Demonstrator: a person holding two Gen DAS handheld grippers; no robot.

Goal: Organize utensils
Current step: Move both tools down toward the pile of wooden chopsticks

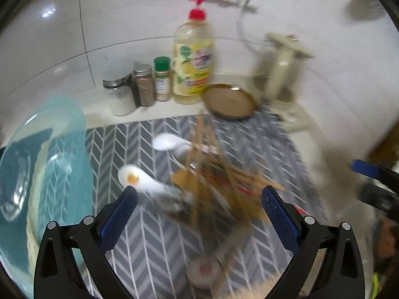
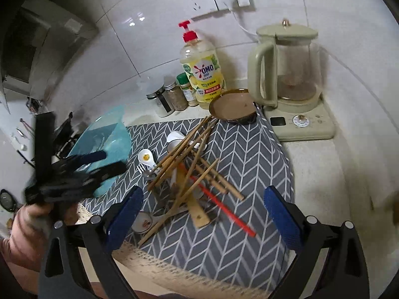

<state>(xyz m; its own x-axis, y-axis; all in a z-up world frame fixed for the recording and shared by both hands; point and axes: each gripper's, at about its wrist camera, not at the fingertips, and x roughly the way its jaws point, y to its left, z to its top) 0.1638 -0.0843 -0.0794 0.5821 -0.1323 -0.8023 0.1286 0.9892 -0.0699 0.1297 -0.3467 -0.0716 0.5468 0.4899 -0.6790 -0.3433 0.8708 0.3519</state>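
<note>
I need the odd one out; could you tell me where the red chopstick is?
In the right wrist view, the red chopstick lies on the grey mat, at the pile's near right edge.

Wooden chopsticks (image 2: pixel 189 154) and spoons (image 2: pixel 147 159) piled crisscross on mat (image 2: pixel 249 154)

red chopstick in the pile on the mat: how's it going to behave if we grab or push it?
The red chopstick looks thin, straight and rigid, so probably light and stiff. It appears smooth, so it may slip or pivot between the right gripper's pads. Its upper end runs under the crossed wooden chopsticks, so pulling would likely drag or scatter them; on the woven mat it could roll.
</note>
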